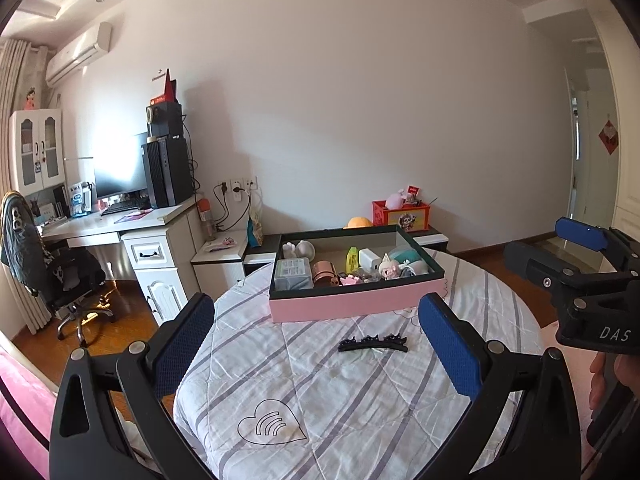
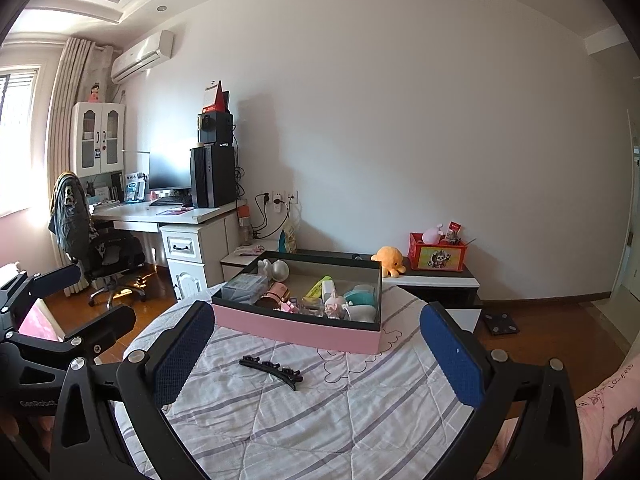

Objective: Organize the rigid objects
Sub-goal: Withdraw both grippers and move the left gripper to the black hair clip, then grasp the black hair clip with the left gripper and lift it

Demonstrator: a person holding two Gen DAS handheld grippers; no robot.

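Note:
A black toothed hair clip (image 1: 372,343) (image 2: 271,369) lies flat on the striped quilt (image 1: 320,400) (image 2: 320,408), in front of a pink box with a dark rim (image 1: 356,304) (image 2: 296,326). The box holds several small items: a figurine, cups, a grey case, a yellow tube. My left gripper (image 1: 320,340) hovers open above the quilt, the clip just ahead between its blue pads (image 1: 182,344). My right gripper (image 2: 320,344) is open too, with the clip ahead and slightly left of centre. Each gripper shows at the edge of the other's view: the right (image 1: 592,280), the left (image 2: 60,320).
The quilt covers a raised rounded surface that drops to wooden floor. Behind the box is a low cabinet (image 2: 432,280) with an orange plush and a red crate. A desk (image 2: 168,216) with monitor, computer tower and office chair (image 2: 100,248) stands at left.

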